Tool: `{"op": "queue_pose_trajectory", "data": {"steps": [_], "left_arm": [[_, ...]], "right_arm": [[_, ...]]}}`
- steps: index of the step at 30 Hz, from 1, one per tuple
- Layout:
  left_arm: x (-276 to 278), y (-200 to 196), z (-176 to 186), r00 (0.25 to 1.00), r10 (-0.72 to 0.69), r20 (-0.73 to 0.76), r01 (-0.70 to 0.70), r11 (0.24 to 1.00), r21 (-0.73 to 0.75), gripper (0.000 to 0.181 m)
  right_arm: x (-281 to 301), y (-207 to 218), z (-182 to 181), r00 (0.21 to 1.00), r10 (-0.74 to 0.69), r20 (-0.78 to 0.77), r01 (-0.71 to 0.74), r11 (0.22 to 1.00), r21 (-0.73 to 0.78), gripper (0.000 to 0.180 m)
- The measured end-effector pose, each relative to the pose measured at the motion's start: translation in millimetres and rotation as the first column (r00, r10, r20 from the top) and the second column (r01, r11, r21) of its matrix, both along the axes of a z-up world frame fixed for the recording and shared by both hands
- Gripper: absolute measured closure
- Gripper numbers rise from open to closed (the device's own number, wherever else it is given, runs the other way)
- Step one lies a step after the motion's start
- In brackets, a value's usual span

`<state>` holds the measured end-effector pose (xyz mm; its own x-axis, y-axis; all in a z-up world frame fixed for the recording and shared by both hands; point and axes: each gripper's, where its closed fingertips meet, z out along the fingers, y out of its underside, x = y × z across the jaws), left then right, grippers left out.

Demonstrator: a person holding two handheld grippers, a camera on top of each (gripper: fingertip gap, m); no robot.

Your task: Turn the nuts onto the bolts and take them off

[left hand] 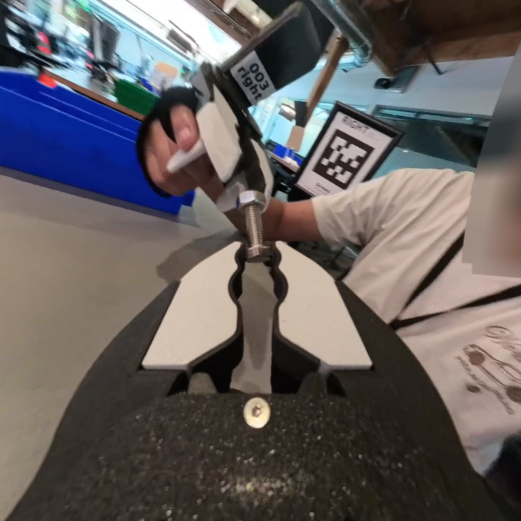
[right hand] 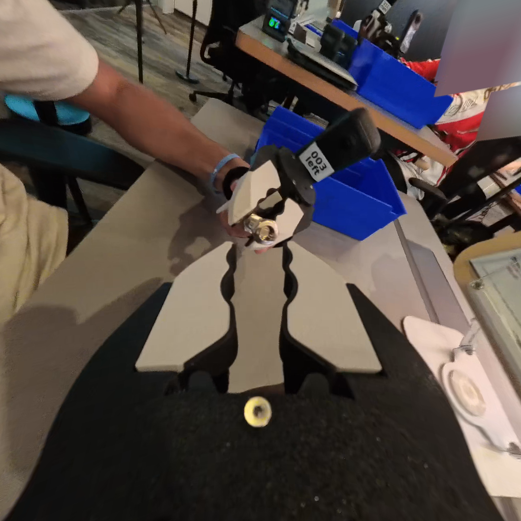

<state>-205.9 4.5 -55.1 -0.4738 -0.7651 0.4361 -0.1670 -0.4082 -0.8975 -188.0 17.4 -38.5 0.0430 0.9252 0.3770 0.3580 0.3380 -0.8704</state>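
Squarely between left fingers (left hand: 298, 279): bolt (left hand: 253, 225).

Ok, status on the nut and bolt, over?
Left gripper shut on threaded steel bolt, at its hex head. Right gripper at silver hex nut near the tip, grip unclear. Nothing in the way.

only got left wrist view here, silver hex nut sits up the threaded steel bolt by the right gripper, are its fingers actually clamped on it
Observer: In the right wrist view the right gripper has its fingers apart, the gap wider than the silver hex nut on the threaded steel bolt, so it does not look clamped.
Operator: anything on the table off to its right
Observer: Yes, a flat white shaped board lies on the grey table there, clear of both grippers.
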Motion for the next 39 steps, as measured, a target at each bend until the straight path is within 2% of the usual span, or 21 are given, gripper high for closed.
{"op": "queue_pose_trajectory", "data": {"steps": [3,7,11,15,19,21,23,26,30,33,36,38,39], "left_arm": [[-3.3,-9.6,-3.5,0.997,-0.079,-0.019,0.079,0.997,-0.022,0.164],[-6.7,-17.2,-6.4,0.989,-0.145,-0.035,0.144,0.989,-0.040,0.164],[-7.3,-19.3,-6.9,0.986,-0.161,-0.039,0.159,0.986,-0.044,0.164],[-8.6,-18.7,-4.5,0.988,-0.148,-0.031,0.147,0.989,-0.028,0.164],[-4.5,-8.6,-4.5,0.998,-0.031,-0.047,0.035,0.996,0.085,0.164],[-1.2,-2.8,-7.8,0.997,0.041,-0.059,-0.031,0.986,0.164,0.164],[1.0,3.0,-9.5,0.993,0.103,-0.060,-0.087,0.970,0.227,0.164],[3.2,9.9,-13.4,0.983,0.171,-0.071,-0.143,0.943,0.299,0.164],[4.5,15.8,-18.6,0.972,0.217,-0.092,-0.175,0.926,0.335,0.163],[5.2,17.7,-19.0,0.968,0.230,-0.098,-0.186,0.923,0.337,0.164],[5.0,14.2,-14.8,0.973,0.214,-0.082,-0.177,0.930,0.323,0.164],[4.6,13.2,-11.8,0.976,0.208,-0.070,-0.176,0.933,0.312,0.164],[4.1,12.5,-9.6,0.978,0.202,-0.060,-0.175,0.937,0.301,0.164]], "right_arm": [[-0.2,0.7,-5.2,0.992,-0.018,0.123,-0.003,0.986,0.168,0.148],[-4.9,-6.2,-8.4,0.955,-0.018,0.297,-0.111,0.905,0.410,0.154],[-11.6,-12.5,-13.6,0.908,0.021,0.419,-0.219,0.876,0.431,0.155],[-17.5,-12.4,-7.4,0.906,0.040,0.422,-0.239,0.871,0.430,0.162],[-14.1,-6.2,-7.5,0.929,0.055,0.366,-0.144,0.965,0.221,0.162],[-11.7,-3.2,-10.0,0.942,0.056,0.331,-0.079,0.995,0.056,0.162],[-10.3,-0.2,-11.2,0.957,0.046,0.286,-0.005,0.989,-0.145,0.162],[-10.2,2.7,-12.5,0.976,0.011,0.219,0.083,0.905,-0.417,0.162],[-9.3,6.4,-16.9,0.977,-0.064,0.201,0.187,0.702,-0.687,0.162],[-5.5,5.1,-23.1,0.969,-0.097,0.226,0.242,0.545,-0.803,0.162],[-5.4,-0.4,-21.6,0.973,-0.119,0.197,0.229,0.406,-0.885,0.162],[-6.1,-1.1,-19.2,0.974,-0.142,0.178,0.219,0.374,-0.901,0.162],[-6.6,-1.5,-17.2,0.976,-0.144,0.163,0.208,0.400,-0.892,0.162]]}}
